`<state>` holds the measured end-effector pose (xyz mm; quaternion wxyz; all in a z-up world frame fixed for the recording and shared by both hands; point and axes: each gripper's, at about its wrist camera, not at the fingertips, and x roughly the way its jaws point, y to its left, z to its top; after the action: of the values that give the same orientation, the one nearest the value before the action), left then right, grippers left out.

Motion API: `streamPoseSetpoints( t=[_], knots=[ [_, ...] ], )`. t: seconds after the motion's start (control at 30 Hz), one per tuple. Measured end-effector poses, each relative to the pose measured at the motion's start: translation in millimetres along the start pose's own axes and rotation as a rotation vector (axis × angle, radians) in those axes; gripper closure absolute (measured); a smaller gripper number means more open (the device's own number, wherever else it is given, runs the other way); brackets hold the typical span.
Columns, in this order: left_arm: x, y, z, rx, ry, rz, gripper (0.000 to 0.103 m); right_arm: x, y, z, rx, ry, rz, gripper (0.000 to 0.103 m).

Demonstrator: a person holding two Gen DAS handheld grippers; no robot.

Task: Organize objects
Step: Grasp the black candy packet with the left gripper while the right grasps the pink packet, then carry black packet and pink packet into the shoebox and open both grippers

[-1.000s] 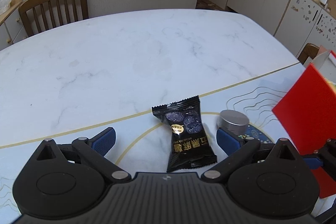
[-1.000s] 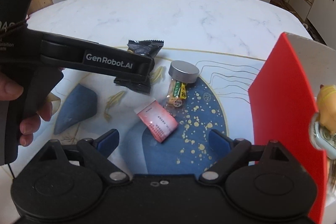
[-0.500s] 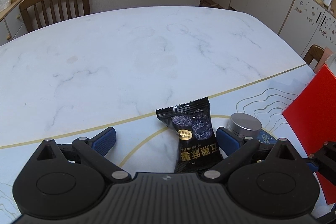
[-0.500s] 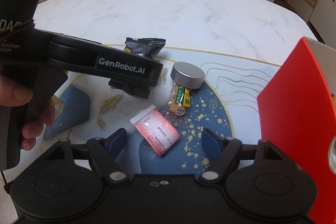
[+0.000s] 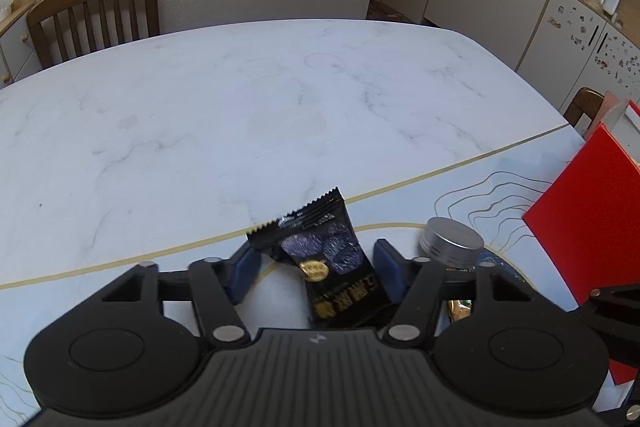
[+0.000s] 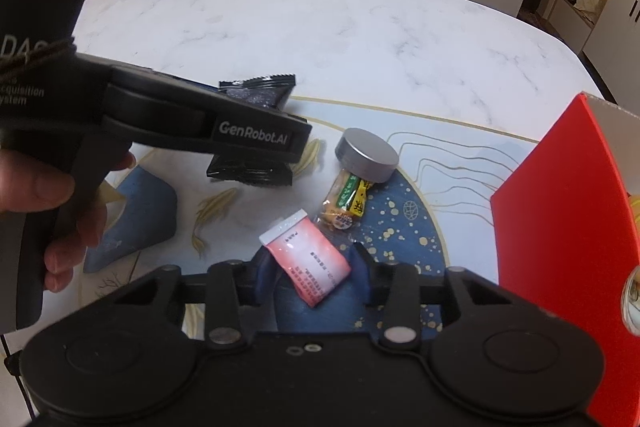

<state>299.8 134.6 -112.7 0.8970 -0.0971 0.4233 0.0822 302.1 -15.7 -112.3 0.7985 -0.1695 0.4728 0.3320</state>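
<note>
The left gripper (image 5: 314, 273), just narrowed, pinches the glossy black foil snack packet (image 5: 320, 259) (lower end hidden). The right gripper (image 6: 312, 273), also closing, flanks the pink-white sachet (image 6: 310, 263); contact unclear.

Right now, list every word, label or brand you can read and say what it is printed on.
"GenRobot.AI": white, on the side of the left gripper.
"DAS" and "acquisition system": partly cut off, on that gripper's handle.
Black snack packet: gold seal and large gold characters, too blurred to read.
Pink sachet: rows of small print, unreadable.
Yellow-green candy wrapper: characters too small to read.
Silver tin: no text visible.
</note>
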Motion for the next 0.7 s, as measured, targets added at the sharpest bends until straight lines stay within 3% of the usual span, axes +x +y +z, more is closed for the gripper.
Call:
streamPoseSetpoints(
  t=[0.07,0.17,0.7],
  knots=[
    [-1.1,-1.2,-0.3,0.011,0.007,0.002,0.058,0.7,-0.3,0.3,-0.003,0.004,-0.003,0.065],
    [-4.0,-2.4,-1.9,0.029,0.018,0.004,0.065,-2.3,-1.5,-0.7,0.010,0.012,0.011,0.065],
    [-49.6,-3.1,-26.7,0.010,0.068,-0.033,0.069,-51.4,-14.8,-15.3,0.106,-0.006,0.047,0.066]
  ],
)
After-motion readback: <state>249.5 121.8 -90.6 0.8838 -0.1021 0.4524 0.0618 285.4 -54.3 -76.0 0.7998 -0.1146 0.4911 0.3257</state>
